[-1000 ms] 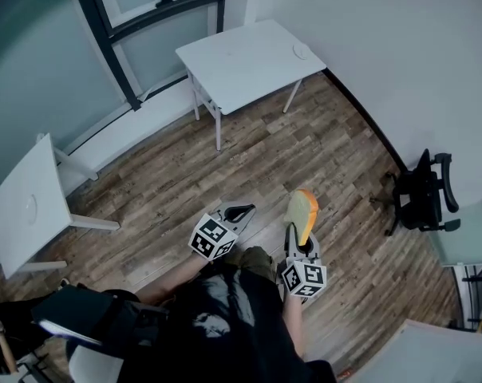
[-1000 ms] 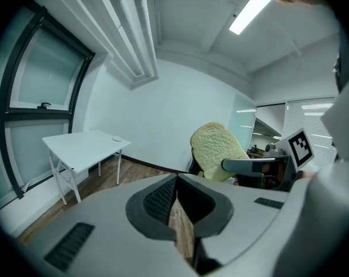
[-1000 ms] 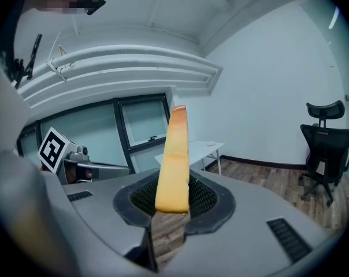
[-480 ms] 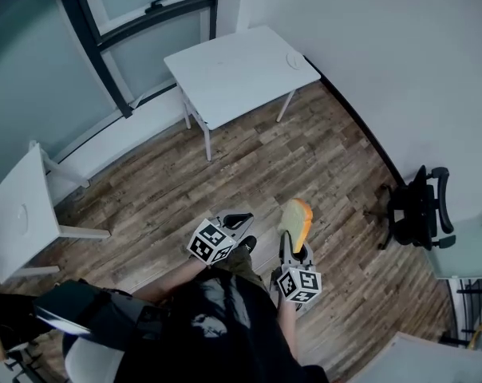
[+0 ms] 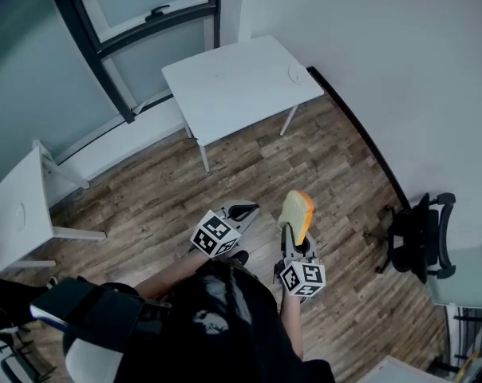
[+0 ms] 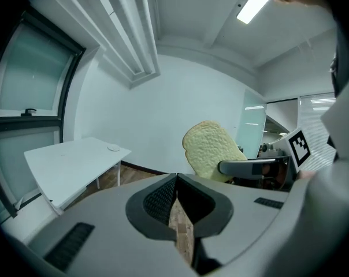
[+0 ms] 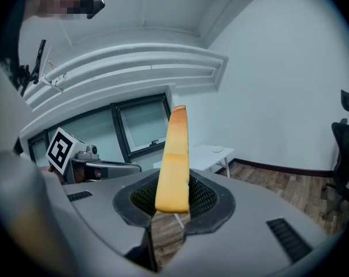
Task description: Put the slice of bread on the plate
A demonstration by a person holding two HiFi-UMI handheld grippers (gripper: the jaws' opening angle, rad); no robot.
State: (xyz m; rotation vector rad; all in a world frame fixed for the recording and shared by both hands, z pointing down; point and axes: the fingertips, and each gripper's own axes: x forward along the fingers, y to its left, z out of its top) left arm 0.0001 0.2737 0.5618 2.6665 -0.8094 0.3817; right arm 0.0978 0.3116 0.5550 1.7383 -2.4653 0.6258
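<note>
A slice of bread (image 5: 297, 212) stands on edge above the wooden floor, with my right gripper (image 5: 296, 236) shut on its lower end. In the right gripper view the bread (image 7: 174, 160) rises thin and upright from the jaws of the right gripper (image 7: 173, 203). My left gripper (image 5: 244, 211) is level beside it, shut with nothing in it (image 6: 177, 201); past it the bread (image 6: 212, 152) shows its broad face. A small white plate (image 5: 297, 73) lies at the far right corner of the white table (image 5: 233, 86) ahead, and shows small as the plate (image 6: 113, 148) and plate (image 7: 218, 150).
A second white table (image 5: 17, 210) stands at the left by the window wall. A black office chair (image 5: 424, 230) is at the right near the white wall. Wooden floor lies between me and the table with the plate.
Both grippers have travelled across the floor with the person, and the view of the table and the chair has shifted. The bread stays held the same way; the left jaws stay shut.
</note>
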